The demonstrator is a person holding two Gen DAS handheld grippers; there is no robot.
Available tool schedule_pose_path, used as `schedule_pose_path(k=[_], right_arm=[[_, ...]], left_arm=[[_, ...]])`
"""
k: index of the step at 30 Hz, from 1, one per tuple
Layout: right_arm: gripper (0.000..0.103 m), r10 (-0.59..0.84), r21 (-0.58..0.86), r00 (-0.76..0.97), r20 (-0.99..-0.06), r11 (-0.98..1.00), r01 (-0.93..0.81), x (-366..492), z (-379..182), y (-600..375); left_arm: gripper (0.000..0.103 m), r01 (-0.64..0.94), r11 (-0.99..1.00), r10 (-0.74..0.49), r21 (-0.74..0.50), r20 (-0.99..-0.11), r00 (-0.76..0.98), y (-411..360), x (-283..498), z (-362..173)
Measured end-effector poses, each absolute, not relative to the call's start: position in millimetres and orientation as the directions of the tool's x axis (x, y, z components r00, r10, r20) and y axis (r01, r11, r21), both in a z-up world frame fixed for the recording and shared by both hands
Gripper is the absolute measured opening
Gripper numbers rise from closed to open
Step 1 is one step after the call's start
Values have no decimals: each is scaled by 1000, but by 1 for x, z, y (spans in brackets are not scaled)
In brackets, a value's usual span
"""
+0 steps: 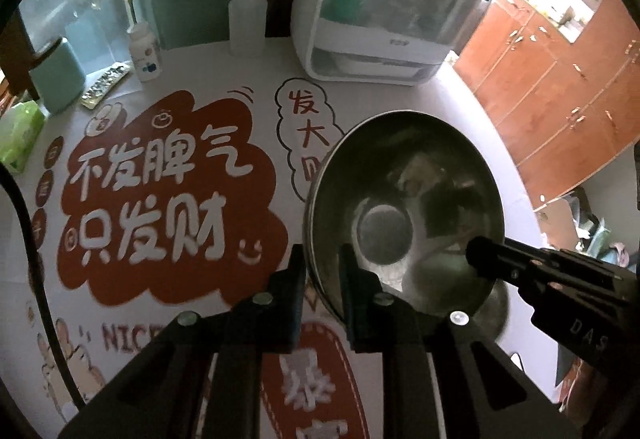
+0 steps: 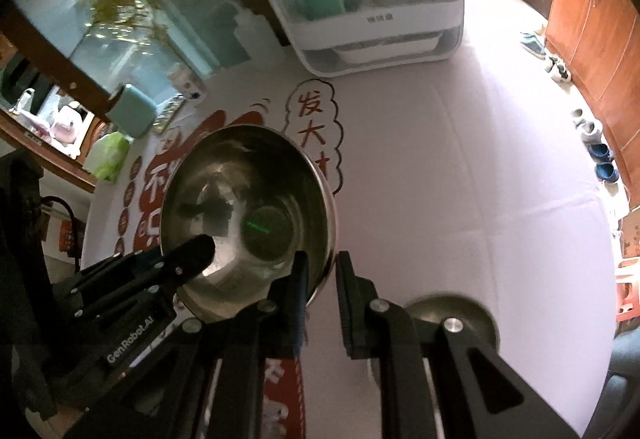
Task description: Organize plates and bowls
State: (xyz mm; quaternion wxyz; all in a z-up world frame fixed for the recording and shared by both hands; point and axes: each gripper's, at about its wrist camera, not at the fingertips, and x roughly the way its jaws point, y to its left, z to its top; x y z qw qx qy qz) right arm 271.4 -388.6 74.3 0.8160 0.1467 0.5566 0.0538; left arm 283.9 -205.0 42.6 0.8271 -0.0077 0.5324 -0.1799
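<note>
Both grippers have the steel bowl [image 1: 404,207] by its rim, and it hangs tilted above the table [image 2: 460,167], clear of the printed cloth! The left gripper [image 1: 320,267] is clamped shut on the near edge of the rim, one finger inside the bowl and one outside. The right gripper [image 2: 320,271] pinches the opposite edge the same way, jaws closed on the thin metal. Below the right gripper a second steel dish [image 2: 452,315] sits on the table near its front edge. At the far edge stands the white dish cabinet [image 1: 384,11], with a squeeze bottle [image 1: 246,15] just beside it.
</note>
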Motion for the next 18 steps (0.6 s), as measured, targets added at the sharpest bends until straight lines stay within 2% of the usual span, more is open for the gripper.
schedule_pose_path(k=[9, 18], right_arm=[[14, 261, 314, 434, -862, 948, 54, 181, 113, -373], [14, 258, 312, 451, -854, 949, 49, 99, 98, -358]], left_arm=[[16, 348, 915, -336, -205, -864, 374, -181, 191, 80], [17, 381, 898, -359, -220, -868, 344, -163, 101, 53]])
